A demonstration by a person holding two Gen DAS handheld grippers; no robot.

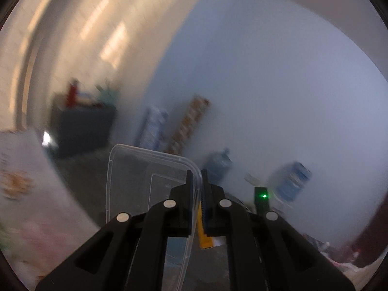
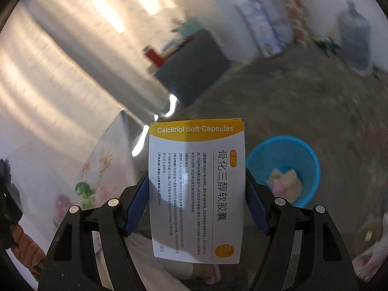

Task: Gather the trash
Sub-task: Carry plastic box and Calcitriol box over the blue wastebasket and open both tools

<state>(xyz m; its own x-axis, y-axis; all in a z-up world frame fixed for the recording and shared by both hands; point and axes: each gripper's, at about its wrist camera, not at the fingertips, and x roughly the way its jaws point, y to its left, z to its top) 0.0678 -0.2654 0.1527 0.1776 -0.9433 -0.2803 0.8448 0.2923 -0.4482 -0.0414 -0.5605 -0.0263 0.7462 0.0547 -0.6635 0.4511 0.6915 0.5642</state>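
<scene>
In the left wrist view my left gripper (image 1: 196,173) is shut on the rim of a clear plastic container lid (image 1: 135,169), which sticks out to the left of the fingers. The right wrist view shows my right gripper (image 2: 197,184) shut on a white and yellow medicine box (image 2: 196,189) printed "Calcitriol Soft Capsules", held by its two long sides. A blue bin (image 2: 286,167) stands on the floor just right of the box, below and beyond the fingers, with crumpled paper inside.
A table with a patterned cloth (image 2: 101,165) lies at the left. A dark cabinet (image 2: 194,65) with items on top stands by the curtain. Water jugs (image 1: 218,163) and boxes line the far wall. A person's foot in a slipper (image 2: 194,271) is below the box.
</scene>
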